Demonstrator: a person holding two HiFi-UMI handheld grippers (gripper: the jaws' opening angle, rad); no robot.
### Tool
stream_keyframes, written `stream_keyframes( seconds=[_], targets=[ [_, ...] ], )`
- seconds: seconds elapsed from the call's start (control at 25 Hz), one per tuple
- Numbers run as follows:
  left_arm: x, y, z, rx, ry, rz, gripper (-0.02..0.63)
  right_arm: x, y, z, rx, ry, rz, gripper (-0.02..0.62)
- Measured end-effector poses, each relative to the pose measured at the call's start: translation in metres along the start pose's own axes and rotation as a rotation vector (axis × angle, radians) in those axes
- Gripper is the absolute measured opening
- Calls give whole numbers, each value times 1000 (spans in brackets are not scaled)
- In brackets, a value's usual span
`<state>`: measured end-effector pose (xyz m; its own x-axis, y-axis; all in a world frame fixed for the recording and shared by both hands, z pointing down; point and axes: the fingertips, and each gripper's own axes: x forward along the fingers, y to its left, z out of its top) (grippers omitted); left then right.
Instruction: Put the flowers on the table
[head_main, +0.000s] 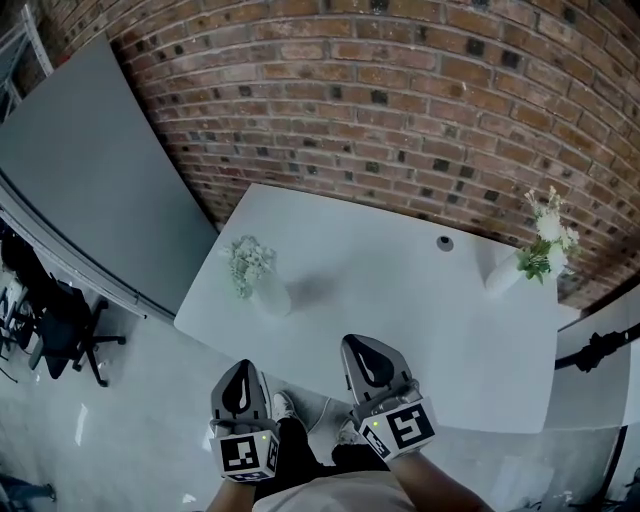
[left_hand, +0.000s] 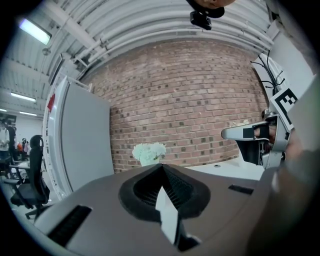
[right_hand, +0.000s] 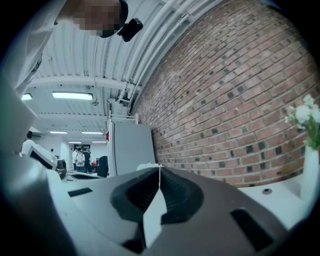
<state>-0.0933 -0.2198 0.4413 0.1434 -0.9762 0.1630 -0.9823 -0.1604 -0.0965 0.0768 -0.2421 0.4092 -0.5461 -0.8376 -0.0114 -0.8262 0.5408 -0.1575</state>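
A white table stands against a brick wall. A white vase of pale green flowers sits near its left end; it also shows beyond the left jaws. A second white vase of white flowers stands at the table's right end and shows at the right edge of the right gripper view. My left gripper hangs shut and empty in front of the table's near edge. My right gripper is shut and empty over the near edge.
A grey partition panel leans at the left of the table. A black office chair stands on the floor at far left. A round cable hole sits in the tabletop near the wall. A black stand is at the right.
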Motion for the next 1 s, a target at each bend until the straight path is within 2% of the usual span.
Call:
stream_keyframes(
  seconds=[0.36,0.6,0.88,1.0],
  targets=[
    [-13,-17,11,-2,-10,10,6,-1,14,8,-41,-13,50,17],
    [-20,-32,21,-8,-44,-25,6,-1,26,17,-68,-39,68,17],
    [-36,-39,37,-101,-106,-51,6,-11,60,17,-77,-52,75,17],
    [-49,-32,38,-111,-101,-66,6,-14,86,18,-112,-44,92,17]
  ],
)
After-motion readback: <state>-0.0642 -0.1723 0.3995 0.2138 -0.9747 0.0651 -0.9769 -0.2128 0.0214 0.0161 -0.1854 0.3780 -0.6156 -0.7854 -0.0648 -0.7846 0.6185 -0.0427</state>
